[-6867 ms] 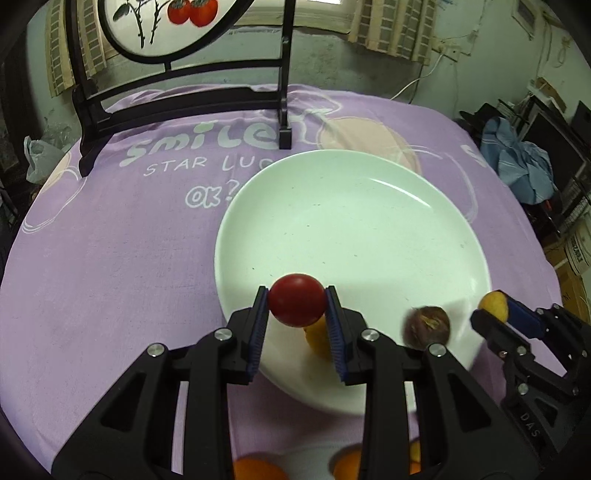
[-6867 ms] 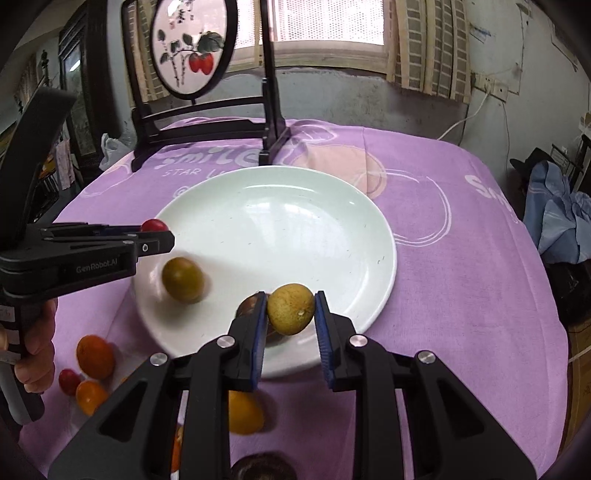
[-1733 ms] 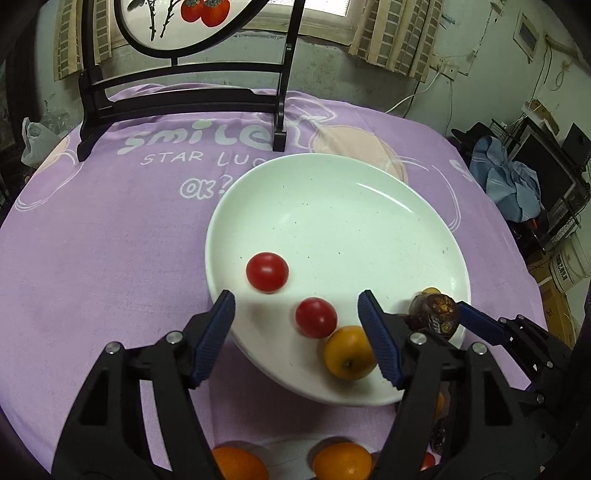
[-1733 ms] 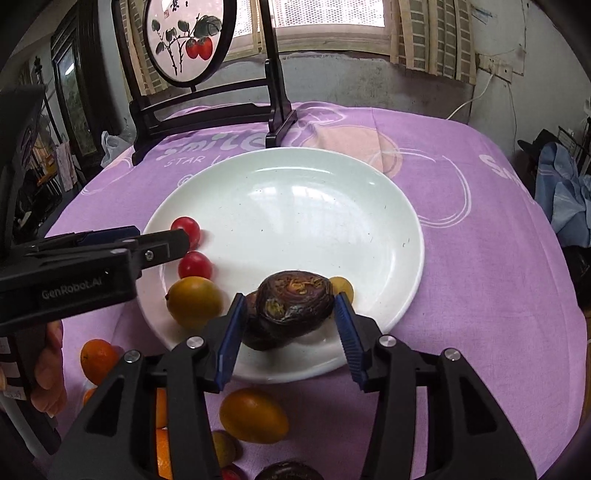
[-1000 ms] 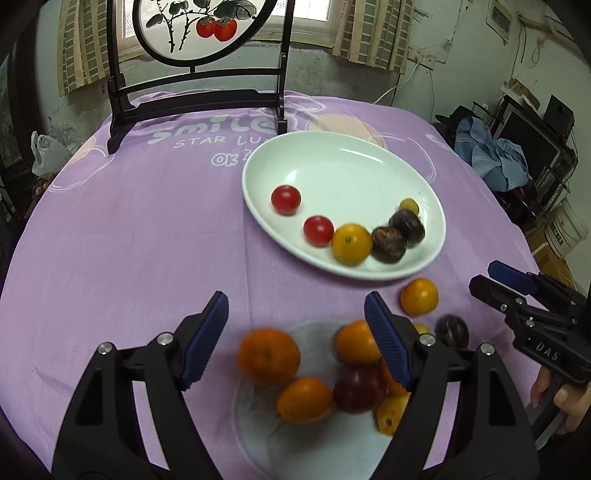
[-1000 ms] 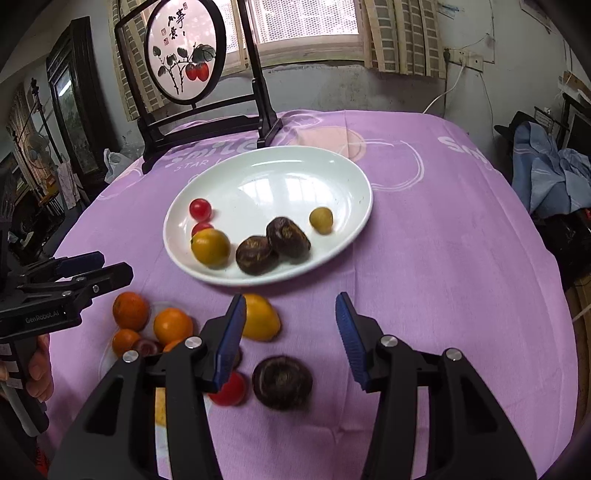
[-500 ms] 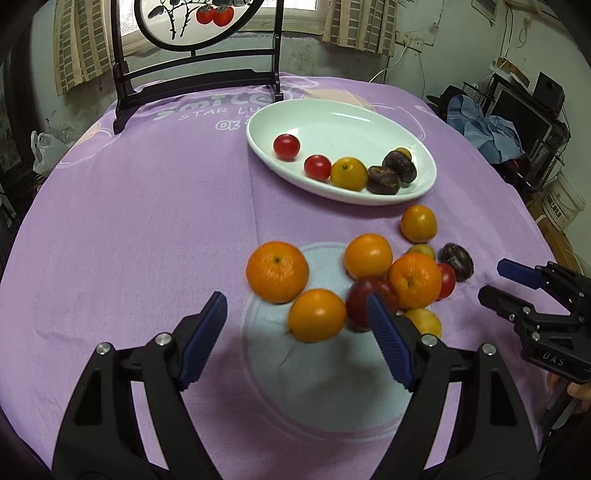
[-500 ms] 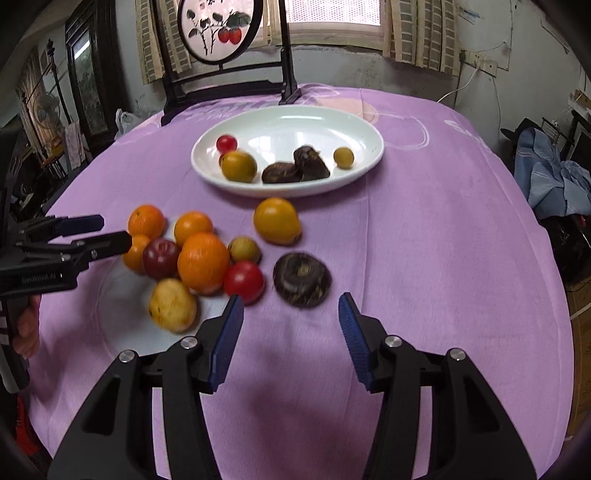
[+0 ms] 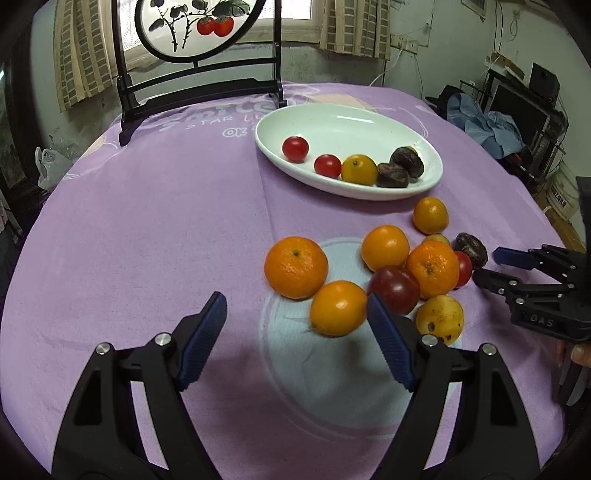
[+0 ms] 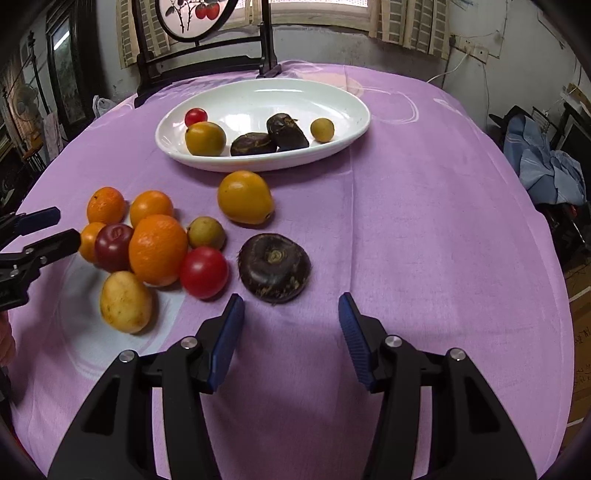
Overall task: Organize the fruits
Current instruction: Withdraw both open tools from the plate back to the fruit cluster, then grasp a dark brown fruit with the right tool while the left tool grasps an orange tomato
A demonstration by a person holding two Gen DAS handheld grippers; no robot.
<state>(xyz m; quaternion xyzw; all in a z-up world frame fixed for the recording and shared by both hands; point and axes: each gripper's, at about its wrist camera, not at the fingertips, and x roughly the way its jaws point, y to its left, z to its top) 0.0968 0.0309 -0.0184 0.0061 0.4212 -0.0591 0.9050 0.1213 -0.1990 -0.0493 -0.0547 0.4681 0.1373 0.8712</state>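
Note:
A white plate (image 9: 351, 125) (image 10: 258, 99) at the back holds two red cherry tomatoes, a yellow-orange fruit, two dark chestnut-like fruits and a small yellow one. Loose fruits lie in a heap on the purple cloth in front of it. My left gripper (image 9: 295, 306) is open. A small orange fruit (image 9: 338, 308) sits just ahead of the gap, near the right finger. My right gripper (image 10: 290, 301) is also open, with nothing between the pads. A dark round fruit (image 10: 274, 266) lies just beyond its fingertips. Each gripper shows at the edge of the other's view.
The heap has a large orange (image 9: 295, 271), a dark red plum (image 10: 113, 246), a red tomato (image 10: 204, 272) and a yellow spotted fruit (image 10: 125, 301). A black stand with a round painted screen (image 9: 199, 29) rises behind the plate. Clothes and clutter lie off the table's right side.
Both grippers let go of their fruits on the plate and drew back from it. Over the last second both sank closer to the loose fruits on the cloth.

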